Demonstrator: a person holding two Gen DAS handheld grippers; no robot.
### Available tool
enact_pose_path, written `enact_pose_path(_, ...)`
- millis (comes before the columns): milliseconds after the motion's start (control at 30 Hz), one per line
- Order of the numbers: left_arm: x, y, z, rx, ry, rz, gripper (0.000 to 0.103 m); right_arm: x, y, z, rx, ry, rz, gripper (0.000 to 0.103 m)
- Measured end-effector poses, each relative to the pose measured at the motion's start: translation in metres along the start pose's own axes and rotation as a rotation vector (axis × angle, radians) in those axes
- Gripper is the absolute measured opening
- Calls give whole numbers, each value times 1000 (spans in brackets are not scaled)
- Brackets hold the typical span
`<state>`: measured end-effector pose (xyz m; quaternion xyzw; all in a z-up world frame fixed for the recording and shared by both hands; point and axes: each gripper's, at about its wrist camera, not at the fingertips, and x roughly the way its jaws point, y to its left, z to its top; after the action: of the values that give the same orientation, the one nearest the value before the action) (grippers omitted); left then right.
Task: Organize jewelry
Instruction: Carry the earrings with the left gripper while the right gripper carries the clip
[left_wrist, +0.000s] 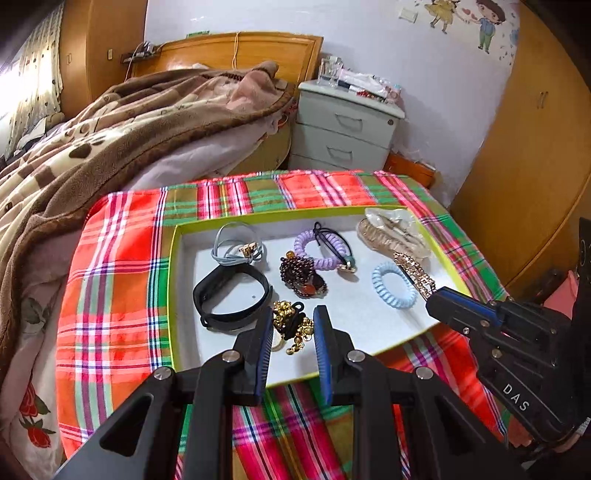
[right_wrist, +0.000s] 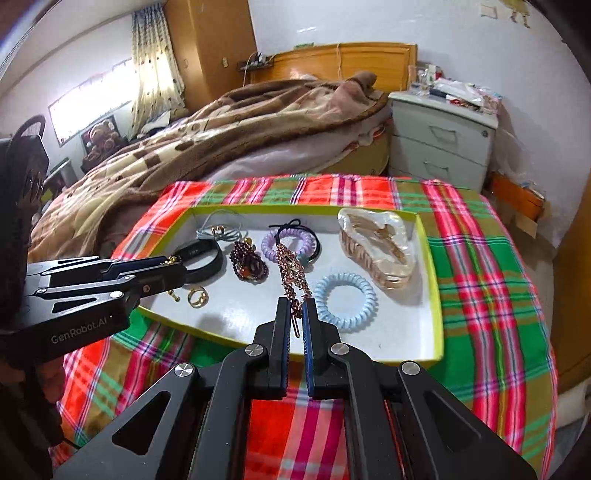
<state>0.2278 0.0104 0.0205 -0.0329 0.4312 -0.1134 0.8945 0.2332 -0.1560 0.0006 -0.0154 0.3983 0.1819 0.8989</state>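
A white tray with a lime-green rim (left_wrist: 171, 295) (right_wrist: 439, 295) lies on a plaid cloth and holds the jewelry. My left gripper (left_wrist: 293, 321) (right_wrist: 177, 271) hangs over the tray's near left part, shut on a black hair tie with gold bells (left_wrist: 291, 325). My right gripper (right_wrist: 295, 306) (left_wrist: 434, 297) is shut on one end of a long rose-gold jewelled hair clip (right_wrist: 291, 269) (left_wrist: 410, 269), beside a light blue spiral tie (right_wrist: 345, 299) (left_wrist: 393, 284). A gold ring (right_wrist: 197, 295) lies under the left gripper.
Also in the tray are a black wristband (left_wrist: 231, 299), a dark red bead bracelet (left_wrist: 303, 277), a lilac spiral tie (left_wrist: 325, 251), a grey cord tie (left_wrist: 236, 247) and a beige claw clip (right_wrist: 376, 251). A bed with a brown blanket (left_wrist: 129, 129) and a grey nightstand (left_wrist: 343, 129) stand behind.
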Motion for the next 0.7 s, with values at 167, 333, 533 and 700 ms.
enact_pose_path(167,16,0,-1,1,26,-7,23,16,0,3,-21,44,15,6)
enact_pose_path(333,30,2,-3,-3,55,7,23,30,-1,4,-50,90,14,6)
enact_pose_path(533,39,2,-4,-10,74,1,23,40,-1,4,-62,128,15,6)
enact_pose_path(700,41,4,-3,-17,75,-1,24,44,-4,3,-57,142,5,6)
